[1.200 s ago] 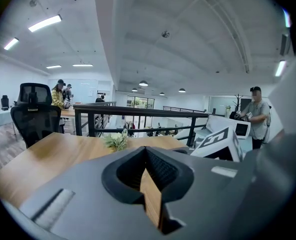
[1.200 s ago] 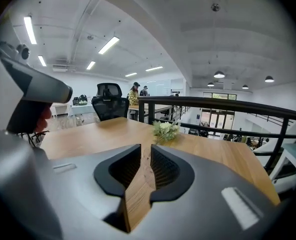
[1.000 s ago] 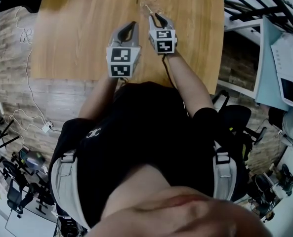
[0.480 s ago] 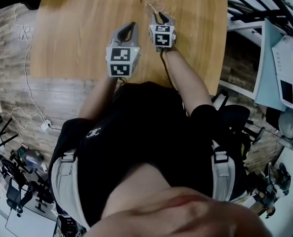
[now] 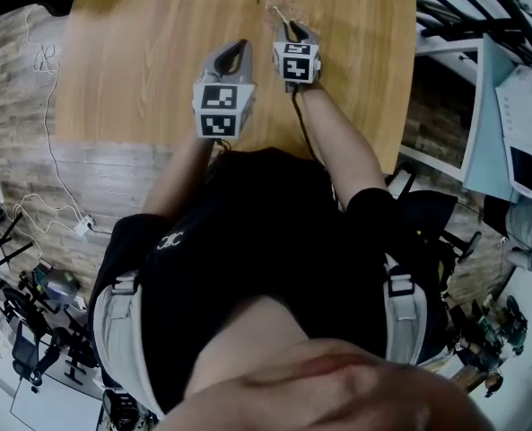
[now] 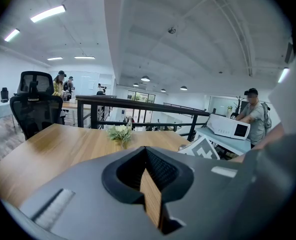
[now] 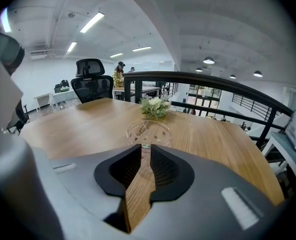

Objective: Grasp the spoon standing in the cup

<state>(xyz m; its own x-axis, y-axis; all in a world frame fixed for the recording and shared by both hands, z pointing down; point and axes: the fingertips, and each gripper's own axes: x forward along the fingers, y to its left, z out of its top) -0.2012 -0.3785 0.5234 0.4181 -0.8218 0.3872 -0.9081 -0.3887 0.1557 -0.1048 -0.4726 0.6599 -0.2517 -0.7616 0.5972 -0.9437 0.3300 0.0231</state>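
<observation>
The wooden table (image 5: 140, 61) carries a clear cup (image 5: 288, 5) at its far edge, a little right of the middle. The spoon (image 5: 279, 16) stands in that cup as a thin pale stick, its top leaning toward the near side. The right gripper (image 5: 291, 27) reaches out over the table with its tips just at the near side of the cup. In the right gripper view its 2 jaws stand a narrow way apart, with table wood showing down the slot between them. A small pale bit sits at the far end of that slot; I cannot tell whether it is the spoon. Just past the tips is the cup (image 7: 162, 136), and a small bunch of flowers (image 7: 155, 106) lies beyond it on the far side.

The left gripper (image 5: 241, 43) hangs over the table to the left of the right one and nearer the person, apart from the cup. In the left gripper view its jaws meet at the tips, with nothing between them, and the flowers (image 6: 119, 131) show far off ahead
</observation>
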